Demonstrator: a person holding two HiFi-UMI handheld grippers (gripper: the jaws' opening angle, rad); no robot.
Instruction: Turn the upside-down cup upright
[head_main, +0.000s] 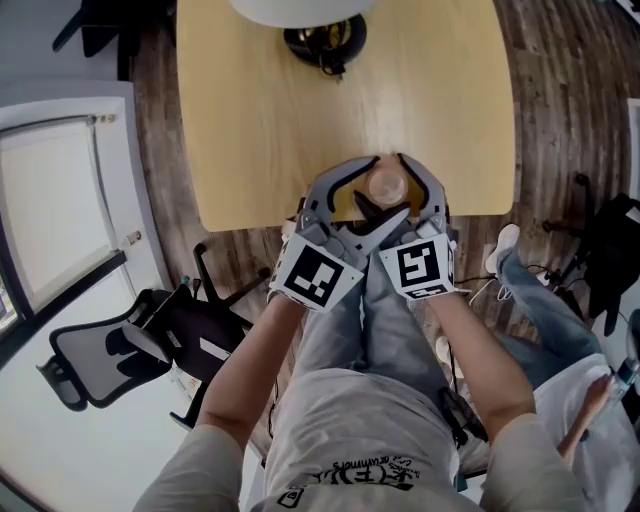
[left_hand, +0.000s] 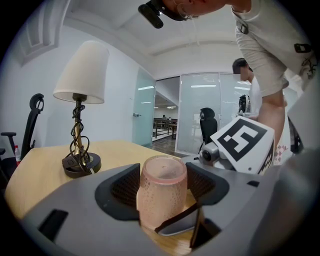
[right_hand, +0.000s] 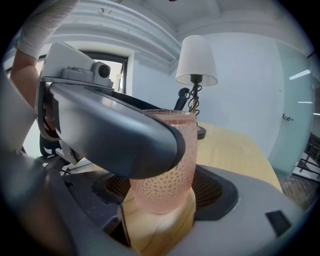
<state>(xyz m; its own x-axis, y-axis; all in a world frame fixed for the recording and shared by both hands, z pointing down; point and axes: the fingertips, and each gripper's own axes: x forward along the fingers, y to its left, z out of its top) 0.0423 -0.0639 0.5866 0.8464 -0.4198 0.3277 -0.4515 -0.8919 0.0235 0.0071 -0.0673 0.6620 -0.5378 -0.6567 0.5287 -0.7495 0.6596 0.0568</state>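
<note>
1. Your left gripper (left_hand: 162, 200) and your right gripper (right_hand: 162, 200) both have their jaws closed on the same cup (head_main: 386, 186). The 2 grippers cross each other. The jaws stand wide because the cup is wide, and the pads sit flat on its sides.
2. The cup is right between both pairs of jaws. Its round bottom points down and its rim points up, so I think it is already the right way up. That looks like the big part of the job done.
3. The cup's bottom is down at the table (head_main: 270, 120), by the edge nearest to you. I cannot tell if it rests fully on the wood. What looks left is to set it down flat, open both pairs of jaws and pull back.
4. A jaw of your left gripper crosses close over the jaws of your right gripper. I think they could bump and tip the cup when you let go.
5. An office chair (head_main: 110, 355) sits off to the left of the jaws, away from the table.
6. A lamp (left_hand: 82, 75) stands far past the jaws, well apart from the cup, so it is not in your way.
</note>
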